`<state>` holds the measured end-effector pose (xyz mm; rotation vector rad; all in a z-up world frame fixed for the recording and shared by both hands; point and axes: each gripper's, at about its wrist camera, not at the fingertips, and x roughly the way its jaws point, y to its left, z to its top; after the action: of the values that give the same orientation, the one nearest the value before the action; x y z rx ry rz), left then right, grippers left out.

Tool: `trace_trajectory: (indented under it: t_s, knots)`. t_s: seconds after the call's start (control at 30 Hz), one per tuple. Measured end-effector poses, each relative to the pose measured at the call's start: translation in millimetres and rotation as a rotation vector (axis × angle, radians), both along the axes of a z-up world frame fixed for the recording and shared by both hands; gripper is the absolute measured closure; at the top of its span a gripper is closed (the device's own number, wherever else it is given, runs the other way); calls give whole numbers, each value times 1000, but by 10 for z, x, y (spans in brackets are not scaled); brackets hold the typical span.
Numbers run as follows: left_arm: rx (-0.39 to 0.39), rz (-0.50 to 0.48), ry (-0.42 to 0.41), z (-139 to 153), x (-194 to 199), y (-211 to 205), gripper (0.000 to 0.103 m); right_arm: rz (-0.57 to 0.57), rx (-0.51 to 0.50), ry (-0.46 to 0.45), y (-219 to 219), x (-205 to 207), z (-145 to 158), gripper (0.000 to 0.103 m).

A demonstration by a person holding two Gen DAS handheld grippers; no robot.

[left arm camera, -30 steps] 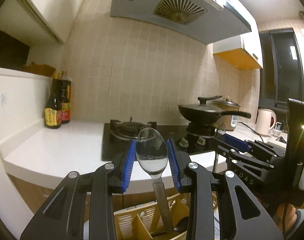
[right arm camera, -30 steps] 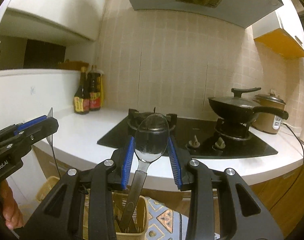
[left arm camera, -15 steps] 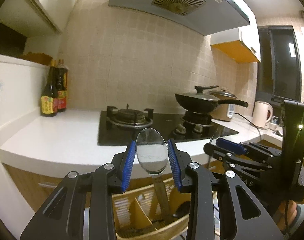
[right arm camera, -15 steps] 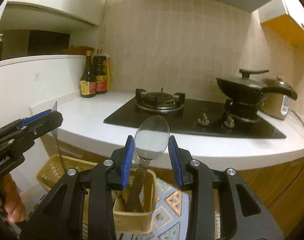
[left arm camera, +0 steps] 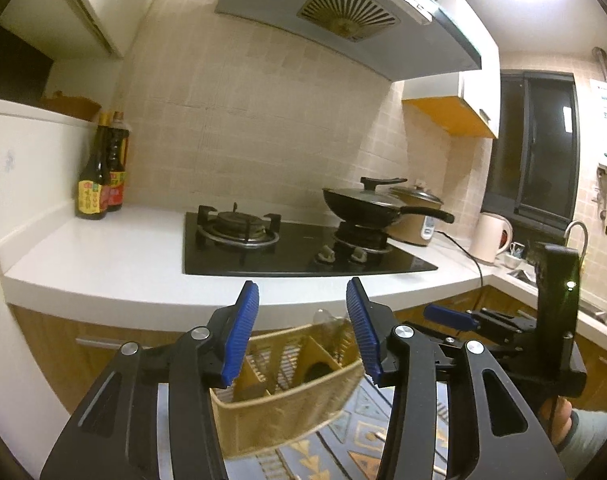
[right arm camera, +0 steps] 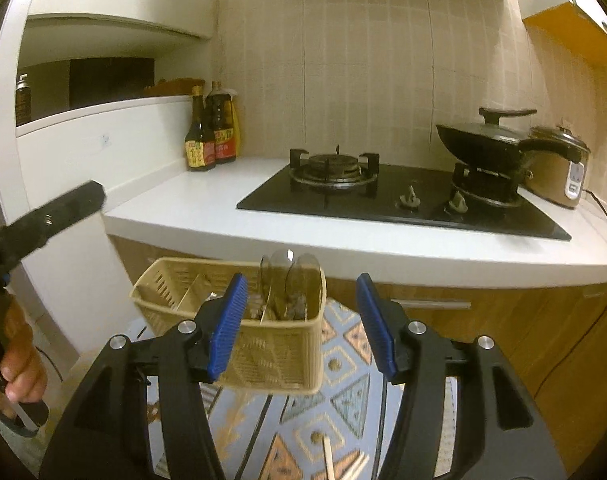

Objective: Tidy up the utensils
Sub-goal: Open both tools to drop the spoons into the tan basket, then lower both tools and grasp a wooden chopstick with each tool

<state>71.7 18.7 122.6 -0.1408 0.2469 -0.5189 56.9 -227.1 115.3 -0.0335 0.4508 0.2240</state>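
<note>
A beige slotted utensil basket (right arm camera: 263, 320) stands low in front of the counter, above a patterned rug. Several metal spoons (right arm camera: 287, 272) stand bowl-up in its right compartment. My right gripper (right arm camera: 299, 320) is open and empty, just above the basket's near side. In the left wrist view the basket (left arm camera: 287, 384) sits between my fingers, a blurred spoon bowl (left arm camera: 327, 320) showing at its rim. My left gripper (left arm camera: 303, 328) is open and empty. The right gripper (left arm camera: 503, 328) also shows there at right, the left gripper (right arm camera: 43, 220) in the right wrist view at left.
White counter (right arm camera: 207, 208) with a black gas hob (right arm camera: 383, 196), a lidded wok (right arm camera: 487, 140), rice cooker (right arm camera: 559, 168) and sauce bottles (right arm camera: 211, 132). Kettle (left arm camera: 491, 236) and sink tap (left arm camera: 575, 232) at the right. Wooden chopsticks (right arm camera: 343, 460) lie on the rug.
Both grippers have opened and let go of their spoons, which now stand in the basket. Both views have risen relative to the counter, and the basket shows more fully.
</note>
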Motion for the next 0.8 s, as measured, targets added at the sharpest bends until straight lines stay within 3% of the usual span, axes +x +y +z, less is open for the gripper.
trace_trajectory:
  t_s: [0.13,0.37,0.57,0.8]
  knots:
    - [22,-4,11,38,-196,-10,59,16,17,64,-32,-132,-11,50]
    - [102,-6,144,-226,-316,-92,58,21,9,169,-81,-324,-166,50]
    - [202,-20,356,-737,-259,-125,58,18,24,274,-252,-467,-375,50]
    - [202,-73,624,-1293,18,-133,59,-5,49,421,-445,-449,-671,50]
